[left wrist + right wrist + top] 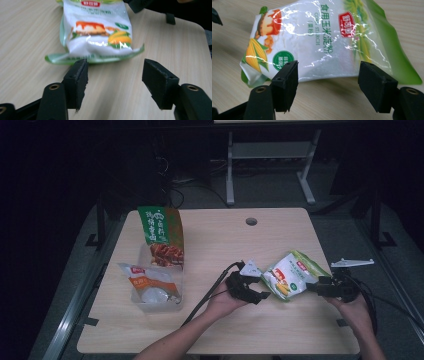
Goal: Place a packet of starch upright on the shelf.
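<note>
Because the white-and-green plastic corn-starch bag point(289, 277) lies flat on the worktop point(215, 245), I flank it with my left gripper point(258, 289) and right gripper point(314, 285), both open and gripping nothing.

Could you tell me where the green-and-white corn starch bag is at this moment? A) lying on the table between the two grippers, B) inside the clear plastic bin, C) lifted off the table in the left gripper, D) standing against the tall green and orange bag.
A: the corn starch bag lies on the table between the left gripper and the right gripper, both with open jaws short of it.
</note>
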The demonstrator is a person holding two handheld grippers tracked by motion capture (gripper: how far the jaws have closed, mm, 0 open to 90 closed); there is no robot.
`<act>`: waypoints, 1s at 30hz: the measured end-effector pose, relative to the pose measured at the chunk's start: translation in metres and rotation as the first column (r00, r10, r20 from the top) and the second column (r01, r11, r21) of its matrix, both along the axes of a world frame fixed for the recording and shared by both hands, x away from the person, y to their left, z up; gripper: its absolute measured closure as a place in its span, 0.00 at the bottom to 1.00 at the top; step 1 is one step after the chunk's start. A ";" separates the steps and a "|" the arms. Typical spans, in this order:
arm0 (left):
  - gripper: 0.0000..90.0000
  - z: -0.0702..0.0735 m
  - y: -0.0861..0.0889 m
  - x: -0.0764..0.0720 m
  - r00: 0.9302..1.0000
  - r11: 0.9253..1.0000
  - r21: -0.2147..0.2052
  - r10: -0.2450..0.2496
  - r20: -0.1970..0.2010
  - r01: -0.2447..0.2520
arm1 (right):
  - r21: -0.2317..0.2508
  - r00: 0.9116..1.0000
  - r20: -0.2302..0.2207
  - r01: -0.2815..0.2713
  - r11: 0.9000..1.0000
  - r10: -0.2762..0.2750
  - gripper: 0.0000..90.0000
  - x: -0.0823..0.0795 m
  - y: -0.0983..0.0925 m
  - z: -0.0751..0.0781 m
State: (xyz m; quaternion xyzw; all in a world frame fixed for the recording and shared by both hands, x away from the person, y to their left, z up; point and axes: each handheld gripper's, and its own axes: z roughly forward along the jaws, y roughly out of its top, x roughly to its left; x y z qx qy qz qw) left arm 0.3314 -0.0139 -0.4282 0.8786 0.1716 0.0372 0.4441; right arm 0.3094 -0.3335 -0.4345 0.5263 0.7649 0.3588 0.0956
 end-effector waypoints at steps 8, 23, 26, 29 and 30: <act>0.45 -0.002 -0.025 0.014 1.000 1.000 0.006 0.006 -0.002 -0.006 | 0.024 0.999 -0.028 0.034 0.999 -0.033 0.36 0.000 -0.010 -0.014; 0.46 -0.010 -0.035 0.024 1.000 0.999 0.040 0.018 -0.020 -0.017 | 0.127 0.993 -0.087 0.086 0.988 -0.075 0.34 0.009 -0.018 -0.027; 0.46 -0.010 -0.035 0.025 1.000 0.999 0.037 0.019 -0.025 -0.018 | 0.169 0.993 -0.090 0.091 0.981 -0.076 0.34 0.014 -0.018 -0.028; 0.46 -0.011 -0.035 0.025 0.999 0.999 0.038 0.020 -0.030 -0.018 | 0.199 0.994 -0.091 0.085 0.976 -0.068 0.34 0.018 -0.016 -0.029; 0.46 -0.011 -0.035 0.025 0.999 0.999 0.039 0.019 -0.032 -0.017 | 0.214 0.993 -0.100 0.089 0.973 -0.068 0.35 0.019 -0.014 -0.030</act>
